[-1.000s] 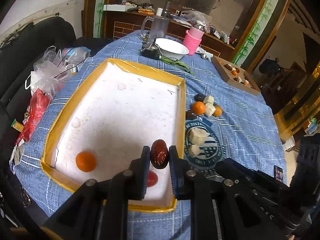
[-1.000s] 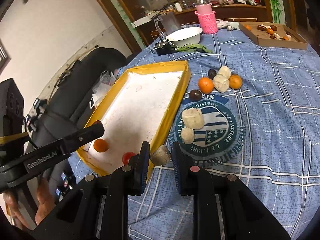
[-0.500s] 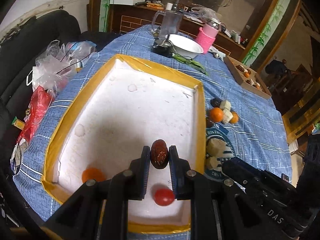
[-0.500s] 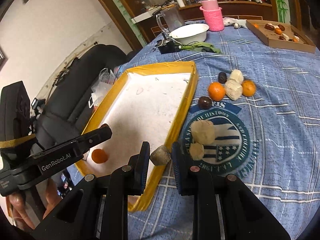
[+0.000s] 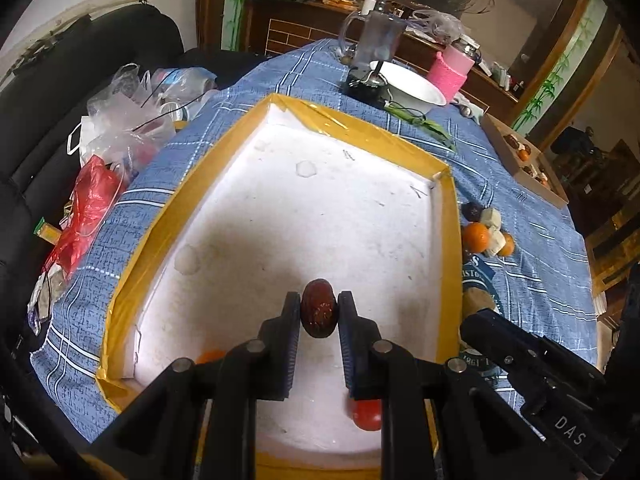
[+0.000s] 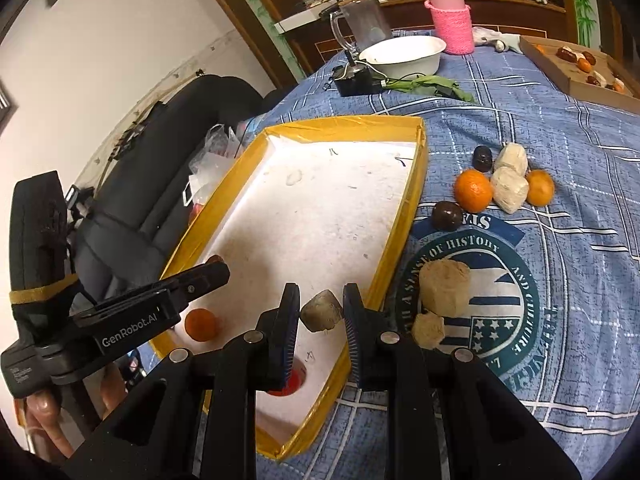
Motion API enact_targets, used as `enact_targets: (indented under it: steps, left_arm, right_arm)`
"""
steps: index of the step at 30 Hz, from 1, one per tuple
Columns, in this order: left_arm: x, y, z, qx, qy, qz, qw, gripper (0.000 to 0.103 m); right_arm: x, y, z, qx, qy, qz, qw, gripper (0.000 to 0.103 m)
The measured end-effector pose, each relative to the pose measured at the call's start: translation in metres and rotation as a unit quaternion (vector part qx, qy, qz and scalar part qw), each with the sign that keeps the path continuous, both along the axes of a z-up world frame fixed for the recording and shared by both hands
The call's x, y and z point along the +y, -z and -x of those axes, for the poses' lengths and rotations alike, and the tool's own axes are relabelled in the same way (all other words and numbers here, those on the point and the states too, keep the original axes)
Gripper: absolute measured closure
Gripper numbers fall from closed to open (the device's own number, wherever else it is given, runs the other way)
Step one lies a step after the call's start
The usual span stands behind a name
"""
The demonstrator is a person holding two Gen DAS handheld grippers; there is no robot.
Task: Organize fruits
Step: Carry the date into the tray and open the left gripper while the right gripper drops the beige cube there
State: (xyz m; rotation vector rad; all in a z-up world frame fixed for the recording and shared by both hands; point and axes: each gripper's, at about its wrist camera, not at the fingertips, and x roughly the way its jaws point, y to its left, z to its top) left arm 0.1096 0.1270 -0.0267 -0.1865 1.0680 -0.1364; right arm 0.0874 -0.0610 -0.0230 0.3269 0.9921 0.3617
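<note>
My left gripper [image 5: 319,314] is shut on a dark red oval fruit [image 5: 318,312], held over the white floor of the yellow-rimmed tray [image 5: 450,216]. An orange [image 5: 210,356] and a red tomato [image 5: 368,414] lie in the tray near its front, partly hidden by my fingers. My right gripper [image 6: 321,314] is shut on a tan lumpy piece [image 6: 321,311] above the tray's near right part [image 6: 416,168]. The left gripper's finger [image 6: 160,300] shows at the left. Oranges [image 6: 473,188], pale lumps [image 6: 509,189] and dark fruits [image 6: 447,216] lie on the cloth right of the tray.
A white bowl [image 6: 404,54], a glass jug [image 6: 362,20] and a pink cup [image 6: 452,26] stand at the far side. A cardboard box of fruit [image 6: 576,64] sits at the far right. Plastic bags [image 5: 120,128] lie left of the tray. Two tan blocks [image 6: 444,286] rest on the printed emblem.
Both grippers have moved forward and left over the tray, still holding their pieces. The orange and tomato have slipped lower in view, behind my left fingers.
</note>
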Motion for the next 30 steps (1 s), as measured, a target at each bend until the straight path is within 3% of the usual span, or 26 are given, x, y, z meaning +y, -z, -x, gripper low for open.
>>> enact_targets:
  steps: [30]
  left_arm:
    - [0.003, 0.014, -0.010, 0.017, -0.001, -0.002, 0.9999, 0.082]
  right_arm:
    - [0.007, 0.009, -0.019, 0.013, 0.000, 0.003, 1.000, 0.082]
